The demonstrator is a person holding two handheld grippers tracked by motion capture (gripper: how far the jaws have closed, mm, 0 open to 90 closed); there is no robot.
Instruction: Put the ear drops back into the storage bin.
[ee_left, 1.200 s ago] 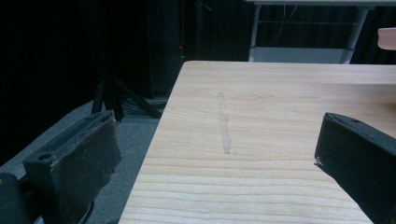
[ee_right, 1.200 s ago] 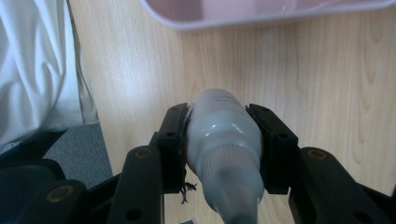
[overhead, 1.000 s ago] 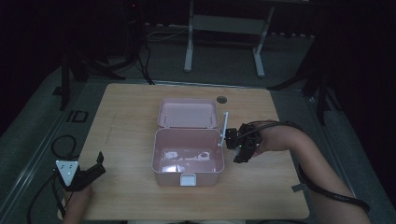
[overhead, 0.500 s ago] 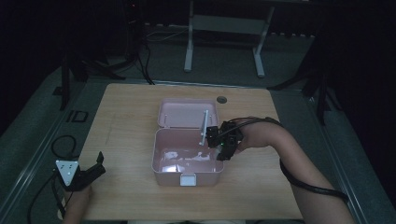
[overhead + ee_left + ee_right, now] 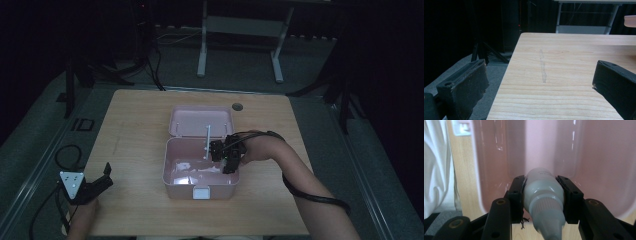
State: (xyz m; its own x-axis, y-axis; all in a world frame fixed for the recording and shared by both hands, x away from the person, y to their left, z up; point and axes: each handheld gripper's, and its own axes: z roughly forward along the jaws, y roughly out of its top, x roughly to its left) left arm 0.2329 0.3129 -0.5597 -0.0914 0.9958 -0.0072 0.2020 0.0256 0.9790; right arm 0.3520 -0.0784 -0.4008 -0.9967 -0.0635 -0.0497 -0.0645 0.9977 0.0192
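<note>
One white bottle [image 5: 543, 192] clamped in right claw [image 5: 544, 197].

dim room, brighter close-ups

the high view is dark and underexposed; the room around the table [image 5: 140, 150] falls to near black, and a pale glare sits on the floor of the pink box [image 5: 200, 172]. the left gripper view is brighter, with the wood grain sharp and the near jaws soft. in the right gripper view, white streaks of reflection run down the box wall and the white bottle [image 5: 544, 195] blurs at the bottom edge.

Wooden table [image 5: 140, 130] — grey floor [image 5: 45, 125], metal stand [image 5: 240, 30] behind.
</note>
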